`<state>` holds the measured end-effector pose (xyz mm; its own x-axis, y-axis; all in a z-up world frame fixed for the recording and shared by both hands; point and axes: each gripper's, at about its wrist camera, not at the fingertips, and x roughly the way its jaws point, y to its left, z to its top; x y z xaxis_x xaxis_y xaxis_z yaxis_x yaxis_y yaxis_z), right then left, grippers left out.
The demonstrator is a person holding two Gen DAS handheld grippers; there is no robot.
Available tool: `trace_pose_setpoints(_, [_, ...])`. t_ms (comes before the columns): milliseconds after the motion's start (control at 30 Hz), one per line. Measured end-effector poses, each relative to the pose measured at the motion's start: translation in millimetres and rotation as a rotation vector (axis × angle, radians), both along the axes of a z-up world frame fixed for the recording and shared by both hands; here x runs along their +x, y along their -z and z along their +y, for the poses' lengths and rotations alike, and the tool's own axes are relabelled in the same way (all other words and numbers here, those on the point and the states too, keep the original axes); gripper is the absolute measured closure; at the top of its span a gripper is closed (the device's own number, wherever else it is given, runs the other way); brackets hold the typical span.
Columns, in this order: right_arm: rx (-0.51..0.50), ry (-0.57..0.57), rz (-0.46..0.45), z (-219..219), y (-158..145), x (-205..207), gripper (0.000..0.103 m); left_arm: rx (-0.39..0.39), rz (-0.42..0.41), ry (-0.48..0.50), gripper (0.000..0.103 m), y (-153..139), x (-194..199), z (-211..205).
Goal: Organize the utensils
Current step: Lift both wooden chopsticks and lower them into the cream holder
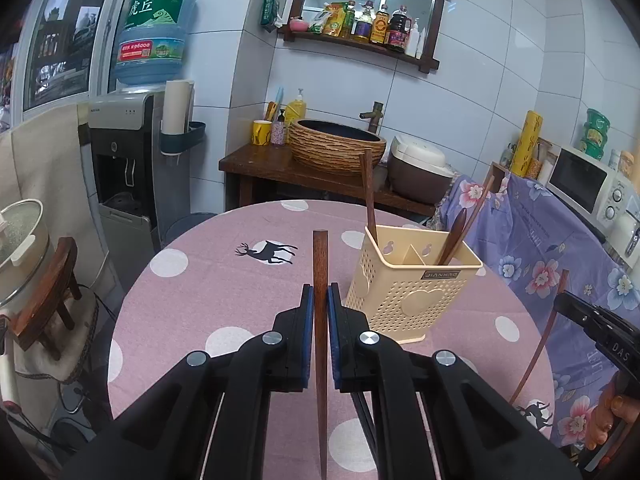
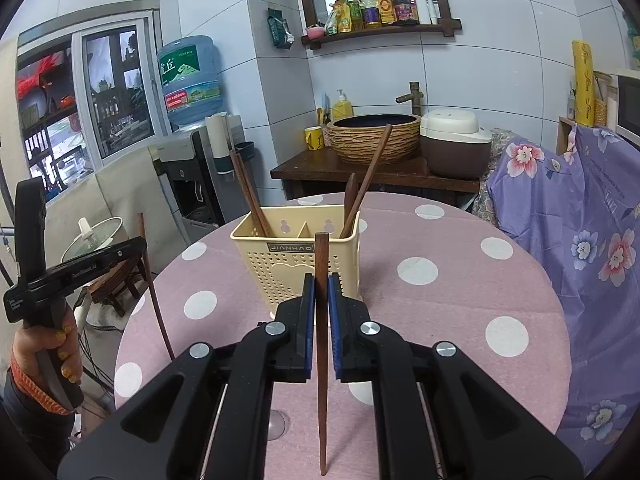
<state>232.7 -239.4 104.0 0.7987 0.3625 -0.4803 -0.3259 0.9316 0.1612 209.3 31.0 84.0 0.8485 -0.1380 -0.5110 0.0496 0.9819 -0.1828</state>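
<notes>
A: We have one chopstick in each tool. The left gripper is clamped on a dark wooden chopstick whose long axis runs along the fingers, square butt end forward toward the cream utensil holder, tapered tip back toward the camera.

B: Same on our other side: the right gripper pinches its own chopstick, butt forward, point trailing under the tool, the butt just short of the holder's front wall.

A: And the holder (it stands upright on the pink dotted tablecloth) already carries chopsticks and a wooden spoon, leaning outward from its end compartments.

B: From our right wrist view the left tool hangs off to the holder's left, beyond the table edge, its chopstick nearly vertical, our left hand wrapped on the handle.

A: From the left wrist view the right tool sits to the holder's right, its chopstick steeply tilted
</notes>
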Motion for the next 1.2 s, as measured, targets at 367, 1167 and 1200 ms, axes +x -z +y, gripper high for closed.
trace_pose_setpoints(367, [0.049, -0.015, -0.009, -6, -8, -2, 0.095, -0.005, -0.027, -0.005, 0.095, -13, -3, 7])
trace_pose_setpoints(1167, [0.062, -0.007, -0.227, 23, -177, 67, 0.095, 0.002, -0.278, 0.061, 0.101, -185, 39, -29])
trace_pose_setpoints(1200, [0.066, 0.003, -0.226, 25, -179, 73, 0.095, 0.008, -0.285, 0.054, 0.101, -188, 45, -34])
